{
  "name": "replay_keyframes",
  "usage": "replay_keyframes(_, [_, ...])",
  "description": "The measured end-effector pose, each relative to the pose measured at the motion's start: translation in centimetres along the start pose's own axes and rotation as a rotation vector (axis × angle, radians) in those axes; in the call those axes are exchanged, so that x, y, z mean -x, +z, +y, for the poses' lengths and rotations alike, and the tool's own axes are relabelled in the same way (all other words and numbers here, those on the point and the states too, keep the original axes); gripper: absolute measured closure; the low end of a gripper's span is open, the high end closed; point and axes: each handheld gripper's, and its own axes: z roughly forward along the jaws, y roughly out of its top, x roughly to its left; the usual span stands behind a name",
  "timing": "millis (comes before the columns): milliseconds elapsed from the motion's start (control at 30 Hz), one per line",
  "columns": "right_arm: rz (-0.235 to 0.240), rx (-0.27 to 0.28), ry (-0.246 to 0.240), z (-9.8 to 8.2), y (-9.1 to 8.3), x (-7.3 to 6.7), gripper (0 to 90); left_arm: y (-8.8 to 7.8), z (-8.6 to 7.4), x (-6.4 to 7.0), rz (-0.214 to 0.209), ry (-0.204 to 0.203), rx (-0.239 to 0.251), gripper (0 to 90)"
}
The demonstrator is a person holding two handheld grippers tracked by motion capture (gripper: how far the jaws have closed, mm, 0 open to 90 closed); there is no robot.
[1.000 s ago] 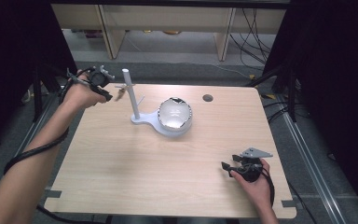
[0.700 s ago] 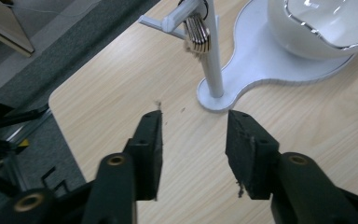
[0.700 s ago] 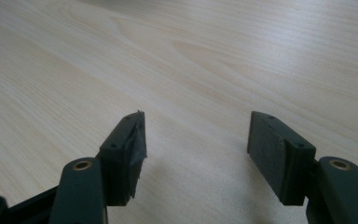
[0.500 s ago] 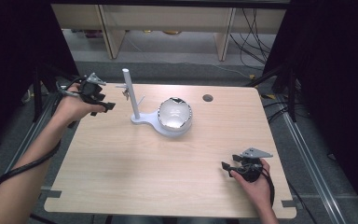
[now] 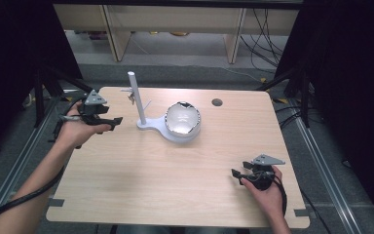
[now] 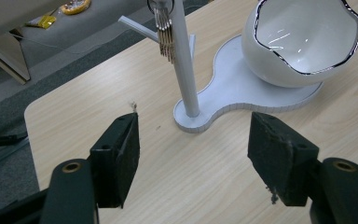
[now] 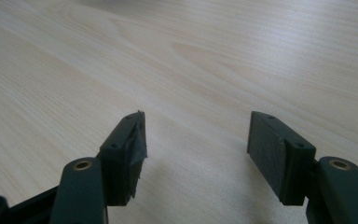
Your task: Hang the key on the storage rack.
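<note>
1. Since a second ago, the left gripper (image 5: 108,120) has drawn back from the white stand toward the table's left edge; the right gripper (image 5: 237,175) has stayed where it was, near the front right corner.
2. Light wooden table (image 5: 175,195), seen from above, with a person's forearms coming in from the bottom.
3. White stand (image 5: 148,126) near the middle of the far side of the table: a flat curved base with a thin upright pole (image 5: 135,97) at its left end.
4. White bowl (image 5: 182,120) with a shiny wavy rim, sitting tilted on the right end of the stand's base.
5. Left hand (image 5: 75,129) holds its gripper just left of the stand, apart from it, jaws pointing right toward the pole. In the left gripper view the two black jaws stand wide apart with nothing between them.
6. Right hand (image 5: 265,192) holds its gripper low over bare wood, well apart from the stand. In the right gripper view its jaws are also spread wide and empty.
7. Small bunch of keys (image 6: 165,35) hangs from a short side arm near the top of the pole.
8. Small dark round hole (image 5: 217,102) in the tabletop, behind and right of the bowl.
</note>
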Motion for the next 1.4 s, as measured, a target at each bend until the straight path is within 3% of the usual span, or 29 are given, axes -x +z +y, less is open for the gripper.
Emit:
replay_keyframes(100, [-0.003,-0.002,-0.002,0.0,0.0,0.0,38.3,0.2,-1.0,0.6,0.008,-0.021,0.006,33.0])
replay_keyframes(133, [-0.005,0.0,-0.024,0.0,0.0,0.2,38.3,0.4,-1.4,0.9,0.005,-0.036,0.026,32.8])
replay_keyframes(167, [-0.005,0.0,-0.024,0.0,0.0,0.2,38.3,0.3,-1.8,1.0,0.004,-0.028,0.017,32.8])
replay_keyframes(533, [-0.004,0.003,-0.025,0.0,-0.1,0.2,38.4,1.6,-6.7,3.2,-0.006,-0.119,0.108,33.0])
replay_keyframes(933, [-0.001,0.002,-0.03,0.0,0.0,0.1,38.5,3.0,-12.1,5.5,-0.006,-0.201,0.153,33.1])
replay_keyframes(1033, [0.001,0.012,-0.027,0.0,0.0,0.1,38.5,3.0,-12.8,5.9,-0.003,-0.209,0.163,33.2])
replay_keyframes(1067, [0.025,0.005,-0.022,0.0,0.0,0.2,38.5,3.0,-13.4,6.2,0.0,-0.211,0.172,33.2])
replay_keyframes(1400, [0.019,0.004,-0.031,0.0,0.0,0.2,38.6,3.2,-16.2,7.4,0.022,-0.235,0.233,33.2])
